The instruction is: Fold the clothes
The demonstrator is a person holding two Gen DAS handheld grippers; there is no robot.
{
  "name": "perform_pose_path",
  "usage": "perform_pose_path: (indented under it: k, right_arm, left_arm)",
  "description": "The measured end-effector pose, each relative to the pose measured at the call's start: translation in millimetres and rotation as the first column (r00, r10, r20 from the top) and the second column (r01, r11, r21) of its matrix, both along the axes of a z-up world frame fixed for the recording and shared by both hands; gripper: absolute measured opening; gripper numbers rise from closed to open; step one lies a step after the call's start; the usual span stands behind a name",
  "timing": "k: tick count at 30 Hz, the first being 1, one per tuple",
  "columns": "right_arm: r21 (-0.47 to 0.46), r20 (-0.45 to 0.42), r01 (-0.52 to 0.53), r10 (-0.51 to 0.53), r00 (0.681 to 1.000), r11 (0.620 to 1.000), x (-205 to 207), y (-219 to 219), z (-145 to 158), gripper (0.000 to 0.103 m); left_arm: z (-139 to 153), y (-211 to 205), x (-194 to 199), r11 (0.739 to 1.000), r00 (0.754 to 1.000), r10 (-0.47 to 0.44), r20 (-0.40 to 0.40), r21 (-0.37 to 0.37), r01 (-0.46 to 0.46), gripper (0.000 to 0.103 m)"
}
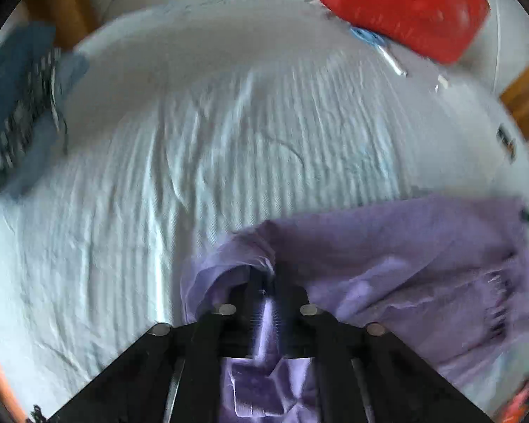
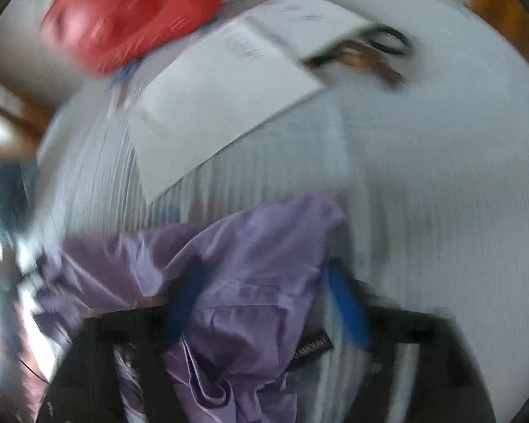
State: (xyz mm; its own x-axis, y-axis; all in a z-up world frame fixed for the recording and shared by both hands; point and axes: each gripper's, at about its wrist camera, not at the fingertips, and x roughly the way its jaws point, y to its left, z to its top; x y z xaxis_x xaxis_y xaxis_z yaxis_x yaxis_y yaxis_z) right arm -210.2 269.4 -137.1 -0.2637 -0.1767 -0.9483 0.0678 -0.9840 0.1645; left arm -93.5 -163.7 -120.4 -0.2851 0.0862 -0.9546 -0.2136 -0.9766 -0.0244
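A lilac garment (image 1: 405, 257) with a fringed edge lies on a pale blue striped bed sheet (image 1: 158, 183). My left gripper (image 1: 266, 282) is shut on a fold of the lilac garment, which drapes over and between its black fingers. In the right wrist view the same lilac garment (image 2: 236, 264) lies bunched between the blue-padded fingers (image 2: 347, 303) of my right gripper (image 2: 264, 282), which stand wide apart. A black label (image 2: 314, 347) shows on the cloth. Both views are motion-blurred.
A red plastic tub (image 1: 402, 10) sits at the far edge of the bed. A blue patterned garment (image 1: 21, 105) lies at the left. White papers (image 2: 229, 84) and a dark corded object (image 2: 374, 53) lie on the sheet beyond the garment.
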Motion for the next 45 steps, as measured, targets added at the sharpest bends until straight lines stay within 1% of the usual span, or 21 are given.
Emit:
perform_pose_path:
  k: [1,3,5,7,9,12,14,15,18,21,25,29,31,32,33,34,37,39,40,42,45]
  right_arm:
    - [0.109,-0.032,-0.054,0.058,0.998,0.993,0,-12,4,0.004]
    - [0.195,-0.074,-0.079,0.095,0.993,0.978,-5,-19,9,0.004]
    - [0.250,-0.108,-0.033,0.062,0.992,0.968,-18,-10,11,0.004]
    - [0.189,-0.119,-0.011,0.034,0.992,0.982,-29,-1,9,0.009]
    - [0.184,-0.092,-0.001,0.018,0.996,0.983,-33,2,5,0.029]
    - [0.129,-0.126,0.036,-0.020,0.992,0.991,-18,7,22,0.048]
    - [0.045,-0.176,0.061,-0.052,0.983,0.997,2,13,42,0.056]
    - [-0.003,-0.186,0.059,-0.058,0.981,0.998,11,14,49,0.061]
    - [-0.083,-0.143,0.014,-0.026,0.989,0.996,27,5,51,0.061]
    - [-0.067,-0.102,-0.032,0.025,0.994,0.997,34,-12,38,0.061]
    - [-0.085,-0.067,-0.039,0.033,0.997,0.996,40,-23,25,0.061]
    - [-0.030,-0.066,-0.041,0.039,0.997,0.999,44,-28,17,0.066]
    - [-0.033,-0.062,-0.041,0.039,0.997,0.999,42,-29,11,0.066]
    - [-0.026,-0.062,-0.048,0.046,0.997,0.999,42,-31,9,0.049]
    - [-0.005,-0.064,-0.063,0.063,0.996,0.998,41,-36,6,0.012]
    - [0.029,-0.062,-0.086,0.088,0.994,0.996,41,-42,3,0.005]
    - [0.047,-0.141,-0.158,0.163,0.976,0.986,54,-53,17,0.005]
    - [0.030,-0.194,-0.250,0.251,0.948,0.968,72,-61,30,0.005]
    - [0.017,-0.214,-0.325,0.321,0.923,0.946,84,-66,36,0.005]
    - [-0.007,-0.166,-0.436,0.429,0.888,0.900,104,-73,35,0.005]
    - [0.016,-0.079,-0.473,0.473,0.878,0.881,121,-70,24,0.011]
  left_arm:
    - [3,2,-3,0.999,0.999,-0.011,-0.037,-0.040,0.010,0.005]
    - [8,1,-14,0.992,0.995,-0.004,-0.100,-0.127,-0.009,0.005]
    - [9,-6,-30,0.993,0.993,0.025,-0.115,-0.115,-0.039,0.006]
    - [2,-11,-48,0.993,0.994,0.066,-0.087,-0.095,-0.074,0.009]
    - [4,-12,-54,0.996,0.996,0.082,-0.038,-0.038,-0.083,0.008]
    - [22,-19,-43,0.997,0.998,0.067,-0.017,0.042,-0.066,0.017]
    - [39,-31,-31,0.993,0.996,0.082,-0.024,0.088,-0.080,0.046]
    - [50,-39,-22,0.990,0.994,0.098,-0.041,0.101,-0.094,0.050]
    - [67,-51,-1,0.988,0.993,0.106,-0.054,0.116,-0.100,0.054]
    - [74,-51,19,0.989,0.995,0.089,-0.053,0.125,-0.082,0.054]
    - [64,-22,40,0.993,0.999,0.024,-0.039,0.114,-0.020,0.054]
    - [46,-12,71,0.990,1.000,-0.018,0.005,0.138,0.017,0.054]
    - [31,-14,81,0.993,0.999,-0.014,0.039,0.119,0.009,0.054]
    - [23,-15,83,0.995,0.999,-0.004,0.053,0.101,-0.001,0.054]
    - [15,-20,84,0.997,0.998,0.011,0.067,0.080,-0.016,0.054]
    - [10,-24,83,0.998,0.997,0.025,0.071,0.058,-0.029,0.054]
    - [2,-40,76,0.994,0.994,0.106,0.033,-0.035,-0.105,0.056]
    - [3,-56,71,0.982,0.981,0.188,0.041,0.002,-0.188,0.056]
    - [6,-60,70,0.978,0.977,0.207,0.040,0.011,-0.208,0.056]
    - [13,-66,70,0.976,0.975,0.218,0.030,0.023,-0.219,0.056]
    - [27,-73,71,0.973,0.974,0.227,0.004,0.033,-0.227,0.056]
